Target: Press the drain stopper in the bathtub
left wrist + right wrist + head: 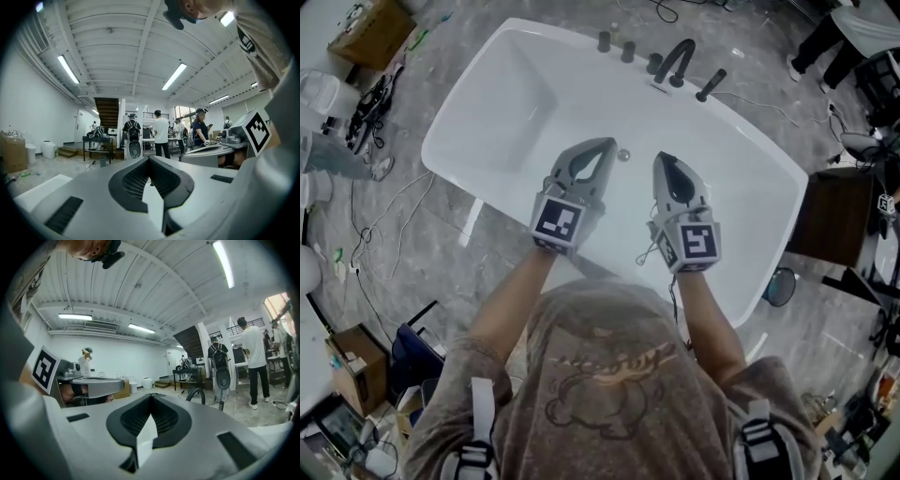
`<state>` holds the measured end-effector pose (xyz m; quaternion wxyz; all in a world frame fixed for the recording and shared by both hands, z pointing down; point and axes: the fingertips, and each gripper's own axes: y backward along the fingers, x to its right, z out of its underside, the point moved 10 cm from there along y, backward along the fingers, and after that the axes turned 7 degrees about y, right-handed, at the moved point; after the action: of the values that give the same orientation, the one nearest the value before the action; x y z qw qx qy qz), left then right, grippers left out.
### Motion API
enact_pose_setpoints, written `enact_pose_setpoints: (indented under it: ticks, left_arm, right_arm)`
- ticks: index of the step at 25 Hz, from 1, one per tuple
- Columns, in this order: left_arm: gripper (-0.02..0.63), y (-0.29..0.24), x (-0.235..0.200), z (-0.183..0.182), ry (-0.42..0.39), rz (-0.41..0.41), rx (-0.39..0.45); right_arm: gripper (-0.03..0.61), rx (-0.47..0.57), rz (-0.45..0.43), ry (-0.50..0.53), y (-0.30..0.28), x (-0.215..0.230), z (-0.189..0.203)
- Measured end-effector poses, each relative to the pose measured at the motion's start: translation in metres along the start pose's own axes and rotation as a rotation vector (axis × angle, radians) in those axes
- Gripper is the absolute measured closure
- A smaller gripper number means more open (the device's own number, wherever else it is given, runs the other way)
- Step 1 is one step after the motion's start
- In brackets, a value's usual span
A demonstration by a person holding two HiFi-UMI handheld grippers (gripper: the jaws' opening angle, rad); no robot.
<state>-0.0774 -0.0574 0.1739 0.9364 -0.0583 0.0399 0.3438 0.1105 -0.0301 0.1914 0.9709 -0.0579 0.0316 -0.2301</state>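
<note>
1. White bathtub [502,108] sat below the person, with a black faucet [677,62] on its far rim.
2. Drain stopper [623,154], small and round, was on the tub floor, between the two gripper tips.
3. Left gripper [605,143] had its jaws pinched together, nothing in them.
4. Right gripper [661,159], same deal: tips meeting, empty, held over the tub.
</note>
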Motion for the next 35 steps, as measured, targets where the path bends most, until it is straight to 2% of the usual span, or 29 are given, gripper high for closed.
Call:
enact_pose_setpoints:
  ticks: [15,28,35]
  left_arm:
    - [0.611,-0.054,-0.076,0.067,0.017,0.109,-0.035]
    - [0.611,-0.091,-0.120,0.148,0.038,0.194,-0.041]
    - [0.611,-0.108,-0.148,0.189,0.040,0.204,-0.032]
  right_arm:
    - [0.580,-0.002,0.069,-0.007,-0.084,0.016,0.062]
    - [0.580,-0.043,0.099,-0.013,-0.133,0.014,0.143]
    - [0.580,-0.040,0.110,-0.023,-0.157,0.012,0.186]
